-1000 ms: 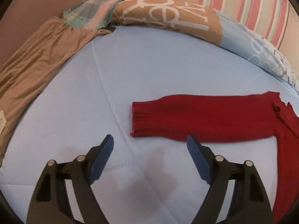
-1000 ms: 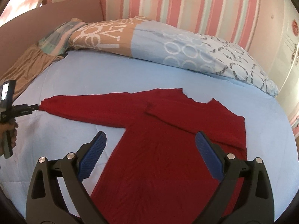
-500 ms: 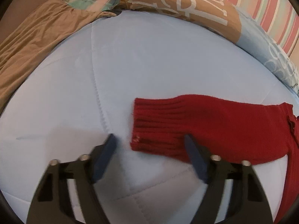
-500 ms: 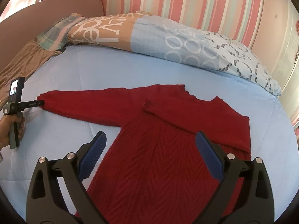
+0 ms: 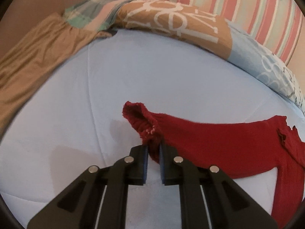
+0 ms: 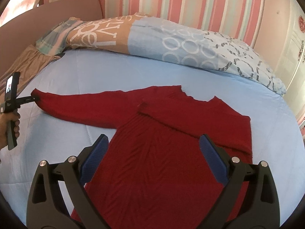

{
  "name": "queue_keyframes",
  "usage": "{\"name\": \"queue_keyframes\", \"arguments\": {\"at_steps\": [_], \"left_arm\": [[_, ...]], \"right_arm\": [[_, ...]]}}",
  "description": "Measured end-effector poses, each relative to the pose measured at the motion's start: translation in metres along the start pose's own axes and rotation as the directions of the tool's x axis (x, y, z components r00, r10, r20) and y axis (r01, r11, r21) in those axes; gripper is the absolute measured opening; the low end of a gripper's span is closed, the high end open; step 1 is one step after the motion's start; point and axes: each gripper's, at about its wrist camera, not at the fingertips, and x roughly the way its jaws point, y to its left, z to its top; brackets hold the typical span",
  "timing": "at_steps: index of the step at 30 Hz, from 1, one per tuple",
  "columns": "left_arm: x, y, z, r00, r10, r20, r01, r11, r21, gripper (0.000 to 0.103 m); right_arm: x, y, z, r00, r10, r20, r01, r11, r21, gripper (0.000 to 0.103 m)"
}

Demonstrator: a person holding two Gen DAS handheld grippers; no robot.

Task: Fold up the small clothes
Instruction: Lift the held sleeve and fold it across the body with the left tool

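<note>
A red knit sweater (image 6: 162, 152) lies flat on the light blue bed (image 6: 114, 72), its right sleeve folded across the chest and its left sleeve stretched out to the left. My left gripper (image 5: 153, 148) is shut on the ribbed cuff (image 5: 141, 118) of that sleeve, which is bunched and raised off the sheet. In the right wrist view the left gripper (image 6: 35, 99) pinches the sleeve end, held by a hand (image 6: 9, 126). My right gripper (image 6: 152, 141) hovers open over the sweater's body with nothing between its fingers.
A rolled duvet (image 6: 171, 38) with tan and blue prints lies along the back of the bed. A tan cloth (image 5: 38, 47) covers the left edge. A striped pink wall (image 6: 190, 0) rises behind. Bare sheet (image 5: 95, 95) lies left of the sleeve.
The left gripper moved forward onto the sleeve cuff, closed on it and lifted it a little. The right gripper drifted slightly nearer over the sweater, still open.
</note>
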Motion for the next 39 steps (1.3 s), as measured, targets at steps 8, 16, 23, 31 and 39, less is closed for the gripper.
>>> {"name": "queue_keyframes", "arguments": {"at_steps": [8,16,23,31,39], "left_arm": [[-0.038,-0.036,0.020,0.998,0.049,0.028,-0.050,0.998,0.044,0.010],[-0.082,-0.118,0.034,0.996,0.048,0.079,-0.060,0.987,0.152,0.010],[-0.104,-0.224,0.038,0.995,0.009,0.102,-0.033,0.972,0.233,0.010],[-0.104,-0.337,0.024,0.994,-0.047,0.101,0.012,0.947,0.320,0.009],[-0.089,-0.428,0.000,0.994,-0.067,0.088,0.028,0.920,0.390,0.009]], "right_arm": [[-0.014,-0.031,0.004,1.000,-0.001,0.017,0.000,0.999,0.048,0.096],[-0.028,-0.088,-0.004,0.999,-0.026,0.031,0.022,0.991,0.129,0.096],[-0.044,-0.145,-0.013,0.999,-0.038,0.024,0.033,0.984,0.174,0.096],[-0.055,-0.217,-0.030,0.998,-0.061,0.026,0.054,0.974,0.222,0.096],[-0.049,-0.265,-0.046,0.998,-0.056,0.033,0.046,0.967,0.250,0.096]]}}
